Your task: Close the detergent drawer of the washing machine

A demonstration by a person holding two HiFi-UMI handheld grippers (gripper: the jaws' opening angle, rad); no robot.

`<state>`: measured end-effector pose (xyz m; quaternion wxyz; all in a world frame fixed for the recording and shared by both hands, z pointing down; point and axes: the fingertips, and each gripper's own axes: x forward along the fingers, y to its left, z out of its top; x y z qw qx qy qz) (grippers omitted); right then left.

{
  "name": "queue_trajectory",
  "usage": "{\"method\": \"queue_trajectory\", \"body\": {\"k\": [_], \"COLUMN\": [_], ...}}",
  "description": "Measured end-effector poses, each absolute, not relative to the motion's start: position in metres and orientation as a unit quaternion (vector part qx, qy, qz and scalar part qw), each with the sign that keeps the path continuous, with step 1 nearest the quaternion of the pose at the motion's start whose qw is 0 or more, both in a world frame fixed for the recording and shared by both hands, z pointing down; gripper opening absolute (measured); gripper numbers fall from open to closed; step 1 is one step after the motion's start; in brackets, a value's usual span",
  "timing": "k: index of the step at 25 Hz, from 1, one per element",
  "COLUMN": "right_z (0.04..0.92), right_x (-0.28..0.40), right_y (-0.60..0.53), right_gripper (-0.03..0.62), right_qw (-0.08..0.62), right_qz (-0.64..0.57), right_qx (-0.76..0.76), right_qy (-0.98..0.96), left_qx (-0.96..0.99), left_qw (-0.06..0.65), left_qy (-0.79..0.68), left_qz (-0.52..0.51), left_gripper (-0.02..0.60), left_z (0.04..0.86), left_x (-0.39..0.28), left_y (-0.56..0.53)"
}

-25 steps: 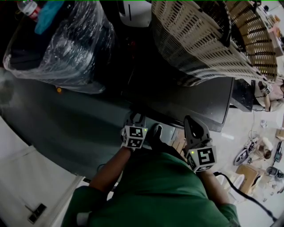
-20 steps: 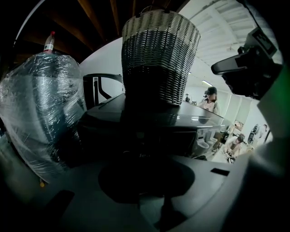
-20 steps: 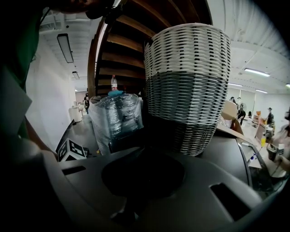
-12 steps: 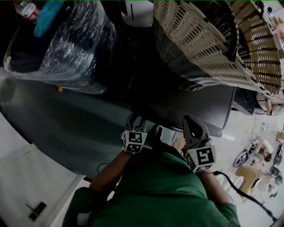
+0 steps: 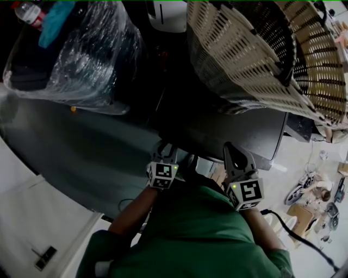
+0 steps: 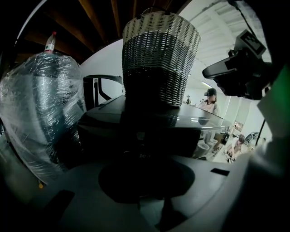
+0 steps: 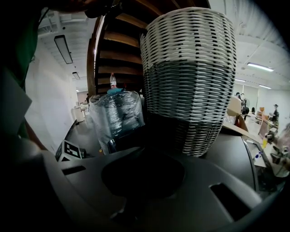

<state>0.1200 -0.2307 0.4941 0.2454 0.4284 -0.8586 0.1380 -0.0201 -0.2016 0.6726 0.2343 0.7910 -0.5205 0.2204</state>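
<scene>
The dark washing machine point(image 5: 239, 127) lies under me, its front edge toward my body. I cannot make out the detergent drawer: the machine's front point(image 6: 104, 136) is in deep shadow. My left gripper point(image 5: 165, 147) points at that front just under the top edge, jaws together, with nothing seen between them. To its right, my right gripper point(image 5: 235, 151) hangs at the same edge, its jaws closed to a point and holding nothing. From the left gripper view the right gripper point(image 6: 240, 68) shows high at the right.
A tall wicker basket point(image 5: 255, 49) stands on the machine's top. A bundle wrapped in clear film point(image 5: 70, 54) with a bottle point(image 5: 31, 12) on it sits to the left. Loose items point(image 5: 310, 190) and a black cable point(image 5: 293, 231) lie on the pale floor at right.
The left gripper's tip has slid slightly further under the machine's top edge. The right gripper has hardly moved. The head camera shifted a little.
</scene>
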Motion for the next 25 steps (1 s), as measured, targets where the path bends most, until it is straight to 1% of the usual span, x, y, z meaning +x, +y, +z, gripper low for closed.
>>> {"method": "queue_trajectory", "body": {"k": [4, 9, 13, 15, 19, 25], "right_z": [0.498, 0.490, 0.483, 0.475, 0.442, 0.393], "right_x": [0.122, 0.113, 0.106, 0.101, 0.092, 0.096], "right_y": [-0.231, -0.229, -0.224, -0.222, -0.222, -0.237], "right_gripper": [0.021, 0.021, 0.021, 0.021, 0.021, 0.021], "right_qw": [0.241, 0.231, 0.222, 0.214, 0.184, 0.146], "right_qz": [0.152, 0.143, 0.135, 0.126, 0.094, 0.074], "right_qx": [0.428, 0.421, 0.413, 0.407, 0.404, 0.425], "right_qy": [-0.858, -0.866, -0.873, -0.879, -0.891, -0.890], "left_qx": [0.790, 0.794, 0.791, 0.786, 0.788, 0.786], "left_qw": [0.245, 0.242, 0.286, 0.293, 0.232, 0.088], "left_qy": [-0.520, -0.516, -0.493, -0.488, -0.536, -0.602], "left_qz": [0.214, 0.210, 0.226, 0.241, 0.197, 0.110], "left_gripper": [0.098, 0.098, 0.097, 0.097, 0.086, 0.086], "left_z": [0.671, 0.671, 0.671, 0.663, 0.590, 0.447], "left_x": [-0.019, -0.020, -0.019, -0.025, -0.054, -0.095], "left_y": [-0.207, -0.206, -0.202, -0.201, -0.207, -0.226]}}
